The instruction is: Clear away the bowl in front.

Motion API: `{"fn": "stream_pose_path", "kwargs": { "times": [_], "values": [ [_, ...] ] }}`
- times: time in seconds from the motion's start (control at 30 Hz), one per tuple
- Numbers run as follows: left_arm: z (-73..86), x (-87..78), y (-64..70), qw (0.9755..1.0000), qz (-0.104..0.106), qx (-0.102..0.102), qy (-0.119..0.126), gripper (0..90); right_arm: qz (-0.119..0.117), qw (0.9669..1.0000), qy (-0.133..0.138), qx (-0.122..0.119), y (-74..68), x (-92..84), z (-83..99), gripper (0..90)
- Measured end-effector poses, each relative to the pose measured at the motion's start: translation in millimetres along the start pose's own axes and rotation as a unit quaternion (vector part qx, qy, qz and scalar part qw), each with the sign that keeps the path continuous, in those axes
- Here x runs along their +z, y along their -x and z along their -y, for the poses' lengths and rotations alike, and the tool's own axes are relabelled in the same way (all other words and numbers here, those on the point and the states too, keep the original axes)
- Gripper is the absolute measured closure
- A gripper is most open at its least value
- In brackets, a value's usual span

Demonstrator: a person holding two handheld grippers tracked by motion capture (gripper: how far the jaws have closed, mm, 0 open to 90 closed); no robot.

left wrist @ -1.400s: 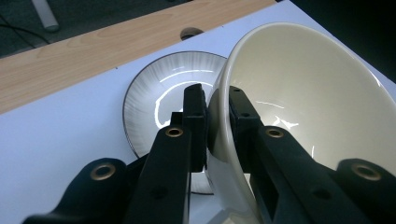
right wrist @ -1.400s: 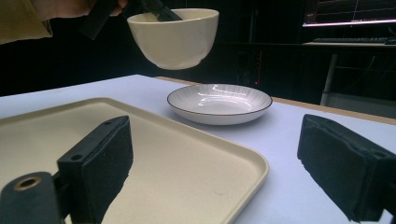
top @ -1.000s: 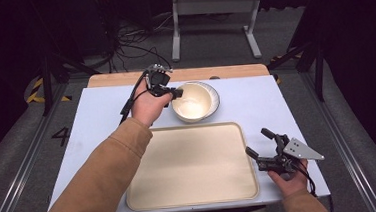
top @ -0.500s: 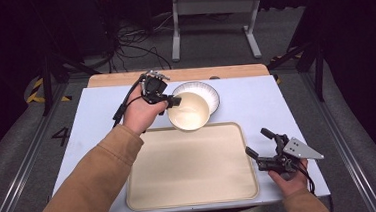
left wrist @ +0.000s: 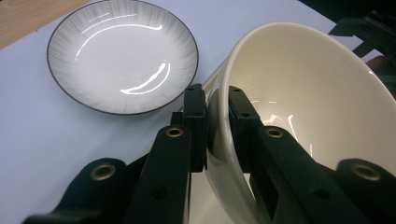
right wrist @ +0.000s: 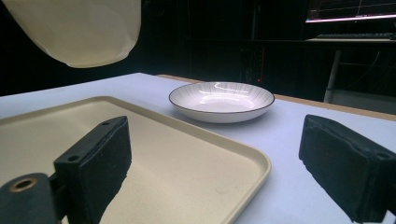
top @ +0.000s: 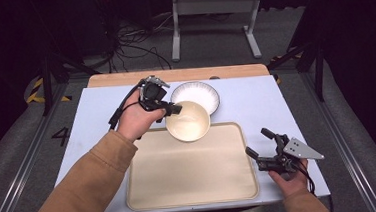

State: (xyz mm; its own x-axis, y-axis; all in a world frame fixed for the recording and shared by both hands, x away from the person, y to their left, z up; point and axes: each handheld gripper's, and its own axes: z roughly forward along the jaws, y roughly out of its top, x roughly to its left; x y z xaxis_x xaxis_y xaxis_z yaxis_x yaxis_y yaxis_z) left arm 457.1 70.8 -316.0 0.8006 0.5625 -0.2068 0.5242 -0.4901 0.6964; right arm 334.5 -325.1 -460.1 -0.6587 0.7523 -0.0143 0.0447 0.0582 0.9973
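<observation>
sleeve [top: 81,188]: tan | claws: black, brass screws | plate [top: 303,148]: grey

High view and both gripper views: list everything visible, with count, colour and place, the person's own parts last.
Bowl: one, cream, lifted above the tray's far edge, held by its rim.
Plate: one, white with dark rim, on the table beyond the tray.
Tray: one, beige, near centre of the table.
Table: one, pale blue top, wooden far edge.
Left gripper: one, black, shut on the bowl's rim.
Right gripper: one, black, open, beside the tray's right edge.
</observation>
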Motion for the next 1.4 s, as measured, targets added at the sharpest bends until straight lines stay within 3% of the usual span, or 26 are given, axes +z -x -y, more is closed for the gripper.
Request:
{"fn": "stream_pose_path", "kwargs": {
  "times": [0.33,0.53,1.4],
  "values": [
    [10.4,4.3,5.7,0.9995,0.021,0.016,-0.017,81.4,0.000,1.0000,0.000,0.000,0.1,0.0,0.0,9.6],
    [19.3,15.2,6.7,0.9990,0.027,0.018,-0.031,81.4,-0.001,1.0000,0.000,0.000,0.2,0.0,0.0,9.6],
    [45.4,50.1,12.9,0.9963,0.033,0.026,-0.075,81.3,-0.001,1.0000,0.000,0.000,0.1,0.0,0.0,9.6]
  ]
}}
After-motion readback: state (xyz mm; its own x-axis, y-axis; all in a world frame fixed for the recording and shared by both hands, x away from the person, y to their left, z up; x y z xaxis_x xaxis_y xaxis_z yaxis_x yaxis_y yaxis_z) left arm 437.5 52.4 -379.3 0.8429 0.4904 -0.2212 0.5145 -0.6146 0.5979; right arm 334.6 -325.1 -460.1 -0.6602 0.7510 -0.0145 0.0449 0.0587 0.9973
